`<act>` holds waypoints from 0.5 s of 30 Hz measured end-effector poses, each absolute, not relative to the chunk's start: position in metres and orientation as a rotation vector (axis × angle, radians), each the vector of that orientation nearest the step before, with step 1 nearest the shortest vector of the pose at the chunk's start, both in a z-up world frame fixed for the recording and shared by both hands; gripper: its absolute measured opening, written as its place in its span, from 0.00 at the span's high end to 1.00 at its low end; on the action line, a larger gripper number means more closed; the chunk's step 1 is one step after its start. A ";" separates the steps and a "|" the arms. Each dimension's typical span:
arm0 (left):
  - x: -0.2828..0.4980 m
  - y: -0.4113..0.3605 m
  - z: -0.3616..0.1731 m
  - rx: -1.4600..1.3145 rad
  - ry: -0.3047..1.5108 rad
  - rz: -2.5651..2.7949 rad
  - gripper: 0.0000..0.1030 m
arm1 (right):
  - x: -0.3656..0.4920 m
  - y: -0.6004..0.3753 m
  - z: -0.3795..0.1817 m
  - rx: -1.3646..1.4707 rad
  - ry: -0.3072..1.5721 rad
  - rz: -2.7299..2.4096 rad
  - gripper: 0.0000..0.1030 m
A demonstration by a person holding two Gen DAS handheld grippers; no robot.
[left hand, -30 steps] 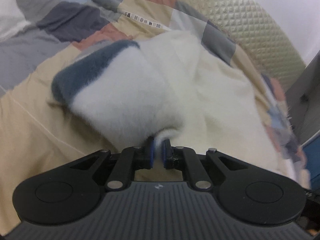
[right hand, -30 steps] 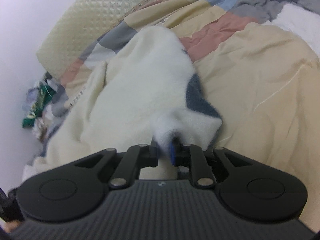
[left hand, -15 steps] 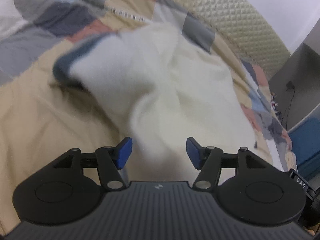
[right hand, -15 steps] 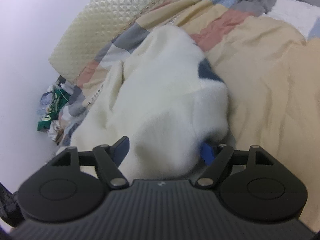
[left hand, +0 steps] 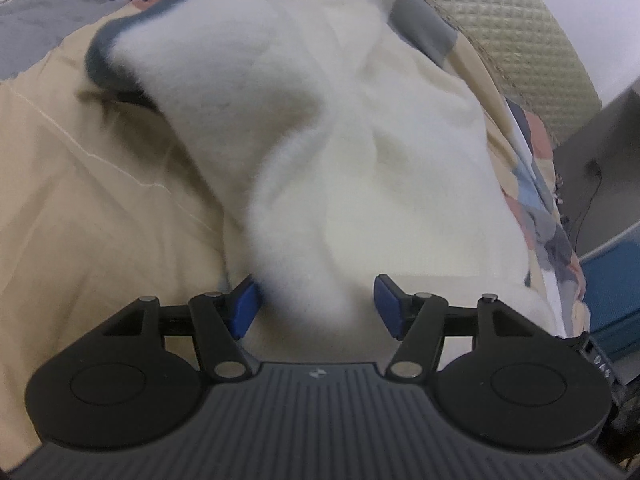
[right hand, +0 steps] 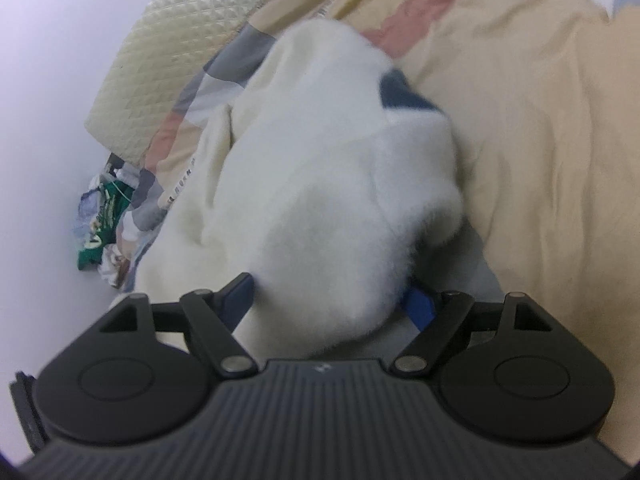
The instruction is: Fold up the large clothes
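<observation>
**White fleece garment bunched on the patchwork quilt**

A fluffy white fleece garment [left hand: 328, 128] lies heaped on the patchwork quilt [left hand: 80, 208], which covers a bed; its pile is thick and fuzzy, its outline soft with blur; a dark blue-grey band [left hand: 108, 60] edges the end farthest from the left gripper [left hand: 316, 306], and a smoother cream layer [left hand: 432, 208] of the same garment spreads beneath the fleece towards the quilted headboard [left hand: 520, 28].

The left gripper stands with its blue pads [left hand: 244, 308] wide apart; a lobe of fleece hangs between them, touching or nearly touching the left pad, clear of the other; nothing is clamped.

From the right wrist, the garment [right hand: 340, 184] mounds high in front of the right gripper [right hand: 328, 300]; its jaws are likewise spread, with fleece bulging down between them and hiding part of the blue pad [right hand: 418, 304]; the dark band [right hand: 400, 94] shows on the garment's far side, against the beige quilt panel [right hand: 540, 120]; beyond the quilt's edge, by the headboard [right hand: 168, 48], a jumble of crumpled packets [right hand: 104, 220] sits against the pale wall.
</observation>
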State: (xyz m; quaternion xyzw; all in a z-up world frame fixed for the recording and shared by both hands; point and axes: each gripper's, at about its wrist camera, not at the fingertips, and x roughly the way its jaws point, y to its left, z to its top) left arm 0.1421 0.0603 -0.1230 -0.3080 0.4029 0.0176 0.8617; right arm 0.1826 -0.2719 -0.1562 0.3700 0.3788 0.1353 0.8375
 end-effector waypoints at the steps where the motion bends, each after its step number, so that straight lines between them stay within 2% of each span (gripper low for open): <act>1: 0.143 0.061 -0.123 -0.652 0.844 0.037 0.35 | 0.187 -0.271 -0.161 0.814 0.816 0.298 0.21; 9: 0.142 0.060 -0.124 -0.665 0.841 0.042 0.35 | 0.211 -0.260 -0.182 0.971 0.848 0.476 0.21; 15: 0.141 0.062 -0.125 -0.688 0.838 0.045 0.35 | 0.207 -0.269 -0.168 1.055 0.817 0.525 0.21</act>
